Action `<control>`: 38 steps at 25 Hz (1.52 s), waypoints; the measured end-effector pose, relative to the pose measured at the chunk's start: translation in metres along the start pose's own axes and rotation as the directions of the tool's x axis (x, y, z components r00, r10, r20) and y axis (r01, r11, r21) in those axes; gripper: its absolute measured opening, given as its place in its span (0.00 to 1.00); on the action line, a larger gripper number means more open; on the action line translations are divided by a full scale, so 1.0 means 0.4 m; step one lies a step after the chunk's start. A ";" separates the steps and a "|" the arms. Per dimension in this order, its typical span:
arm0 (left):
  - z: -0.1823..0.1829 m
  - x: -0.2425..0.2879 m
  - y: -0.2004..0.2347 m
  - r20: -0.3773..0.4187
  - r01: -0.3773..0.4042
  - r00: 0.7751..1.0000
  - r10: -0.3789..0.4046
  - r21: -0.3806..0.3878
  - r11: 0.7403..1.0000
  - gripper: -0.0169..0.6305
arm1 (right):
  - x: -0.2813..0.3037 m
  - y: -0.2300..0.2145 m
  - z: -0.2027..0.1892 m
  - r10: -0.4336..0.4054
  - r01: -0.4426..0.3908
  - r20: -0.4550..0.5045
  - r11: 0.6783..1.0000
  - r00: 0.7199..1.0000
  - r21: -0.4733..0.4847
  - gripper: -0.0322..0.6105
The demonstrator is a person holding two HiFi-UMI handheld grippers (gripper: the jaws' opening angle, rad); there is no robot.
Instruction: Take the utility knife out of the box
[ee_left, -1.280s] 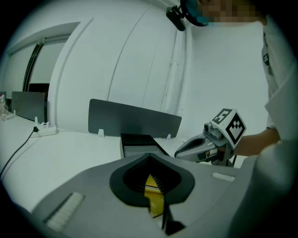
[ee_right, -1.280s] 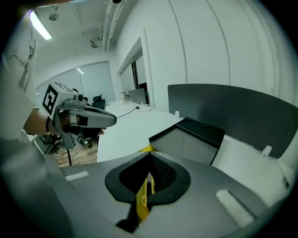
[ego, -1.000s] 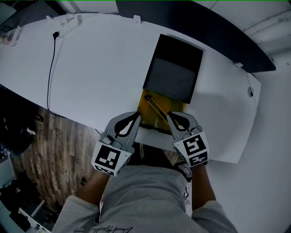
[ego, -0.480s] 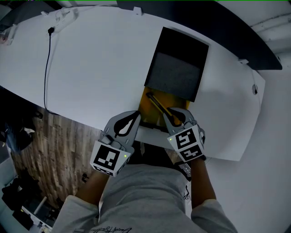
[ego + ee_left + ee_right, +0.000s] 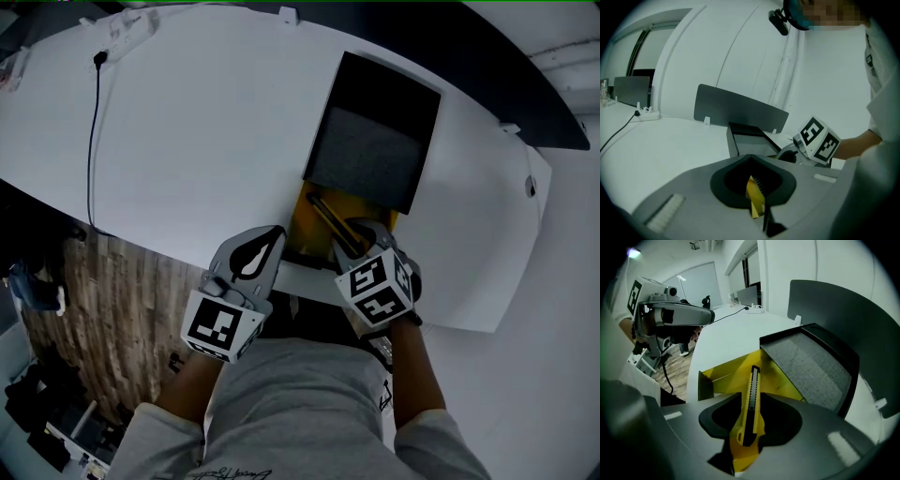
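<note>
A yellow and black utility knife (image 5: 327, 219) (image 5: 751, 397) lies slantwise in the yellow-lined box (image 5: 302, 212) (image 5: 723, 374), whose black lid (image 5: 375, 136) with grey foam stands open behind it. My right gripper (image 5: 360, 240) (image 5: 747, 430) points steeply down over the knife's near end. Its jaws are opening, with the knife handle in the gap between them and the pads off it. My left gripper (image 5: 265, 251) (image 5: 757, 204) sits at the box's front left corner, shut on a yellow strip of the box wall (image 5: 754, 199).
The box stands near the front edge of a white table (image 5: 187, 141). A black cable (image 5: 93, 141) runs to a power strip (image 5: 122, 26) at the far left. A dark divider panel (image 5: 487, 66) lines the back. Wooden floor (image 5: 103, 300) lies below the edge.
My right gripper has sunk and tipped down over the knife, and its jaws have gone from shut to spread. The left gripper has dropped slightly at the box corner.
</note>
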State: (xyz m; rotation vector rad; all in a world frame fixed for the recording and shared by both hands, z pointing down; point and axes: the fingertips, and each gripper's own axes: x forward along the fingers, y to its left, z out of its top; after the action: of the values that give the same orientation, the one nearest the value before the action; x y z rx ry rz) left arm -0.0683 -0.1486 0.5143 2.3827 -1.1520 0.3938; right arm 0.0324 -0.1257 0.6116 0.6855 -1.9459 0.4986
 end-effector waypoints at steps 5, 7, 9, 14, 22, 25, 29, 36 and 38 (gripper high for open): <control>-0.006 0.004 0.016 -0.004 -0.002 1.000 0.002 -0.011 1.000 0.03 | 0.031 0.000 -0.007 -0.003 0.002 -0.058 1.000 0.998 -0.015 0.29; -0.011 0.004 0.025 -0.006 -0.006 1.000 0.006 -0.013 1.000 0.03 | 0.043 0.000 -0.011 -0.003 0.001 -0.082 1.000 0.997 -0.019 0.30; -0.017 0.004 0.033 -0.010 -0.009 1.000 0.009 -0.016 1.000 0.03 | 0.054 -0.001 -0.016 -0.003 0.001 -0.103 1.000 0.995 -0.022 0.30; -0.029 0.005 0.044 -0.018 -0.009 1.000 0.008 -0.022 1.000 0.03 | 0.074 -0.002 -0.027 0.004 -0.007 -0.140 1.000 0.990 -0.019 0.30; -0.032 0.007 0.057 -0.019 -0.011 1.000 0.011 -0.040 0.999 0.03 | 0.087 -0.008 -0.037 -0.014 0.011 -0.167 1.000 0.986 -0.022 0.28; -0.036 0.007 0.058 -0.020 -0.012 1.000 0.011 -0.043 0.999 0.03 | 0.089 -0.009 -0.038 -0.020 0.016 -0.167 1.000 0.986 -0.025 0.27; -0.037 0.007 0.056 -0.020 -0.010 1.000 0.009 -0.046 0.999 0.03 | 0.087 -0.010 -0.035 -0.021 0.018 -0.162 1.000 0.987 -0.021 0.26; -0.045 0.006 0.053 -0.026 -0.010 1.000 0.009 -0.049 0.999 0.03 | 0.087 -0.012 -0.035 -0.029 0.027 -0.153 0.999 0.988 -0.018 0.25; -0.046 0.005 0.052 -0.026 -0.011 1.000 0.009 -0.051 0.999 0.03 | 0.087 -0.012 -0.034 -0.030 0.028 -0.149 0.999 0.988 -0.017 0.25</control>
State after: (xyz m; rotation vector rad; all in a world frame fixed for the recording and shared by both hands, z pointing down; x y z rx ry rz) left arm -0.0845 -0.1518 0.5368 2.3224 -1.1489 0.3932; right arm 0.0319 -0.1300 0.6493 0.6471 -1.7956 0.5024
